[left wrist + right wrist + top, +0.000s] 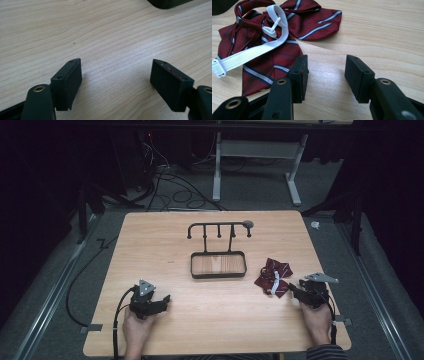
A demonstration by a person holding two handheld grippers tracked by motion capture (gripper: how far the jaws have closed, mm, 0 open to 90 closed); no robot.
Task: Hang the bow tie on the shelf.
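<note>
Approach step, by appearance: right gripper [325, 75] released just beside striped bow tie [274, 37], left gripper [116, 82] released over bare bench [210, 320]; next, likely close on fabric, hook rack [218, 251] far-centre.

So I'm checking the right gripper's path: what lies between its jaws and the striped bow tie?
Nothing: bare wood. In the right gripper view the right gripper is open, and the bow tie lies just beyond its left jaw on the table.
</note>
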